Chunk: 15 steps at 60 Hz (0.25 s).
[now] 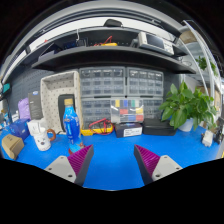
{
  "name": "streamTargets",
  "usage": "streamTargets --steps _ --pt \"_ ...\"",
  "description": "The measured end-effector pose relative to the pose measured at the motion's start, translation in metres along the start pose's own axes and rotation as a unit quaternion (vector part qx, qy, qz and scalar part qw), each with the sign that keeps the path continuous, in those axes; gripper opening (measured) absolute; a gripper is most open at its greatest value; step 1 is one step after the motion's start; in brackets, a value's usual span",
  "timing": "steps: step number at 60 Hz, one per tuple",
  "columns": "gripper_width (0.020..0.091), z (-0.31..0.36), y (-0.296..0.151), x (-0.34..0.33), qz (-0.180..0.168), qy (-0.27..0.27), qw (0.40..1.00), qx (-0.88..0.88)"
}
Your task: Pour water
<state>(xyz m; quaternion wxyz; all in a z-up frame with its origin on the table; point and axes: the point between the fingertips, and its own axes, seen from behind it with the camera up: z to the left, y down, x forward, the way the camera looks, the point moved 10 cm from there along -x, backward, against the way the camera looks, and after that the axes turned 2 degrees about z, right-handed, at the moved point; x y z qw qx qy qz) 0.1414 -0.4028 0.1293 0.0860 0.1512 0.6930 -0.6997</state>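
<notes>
Magenta-padded gripper (110,160) fingers spread wide over blue table (110,145), holding nothing, blue water bottle (71,124) far left, white cup (41,135) beside it, potted plant (187,105) far right.

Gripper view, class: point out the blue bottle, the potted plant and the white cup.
blue bottle (71,124): gripper view, on its blue body.
potted plant (187,104): gripper view, on its green leaves.
white cup (42,141): gripper view, on its side wall.
</notes>
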Motion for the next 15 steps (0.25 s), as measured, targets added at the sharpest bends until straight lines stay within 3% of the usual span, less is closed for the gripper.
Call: streamTargets --steps 15 --pt "0.0826 -0.013 -0.007 -0.011 -0.02 0.021 1.0 -0.001"
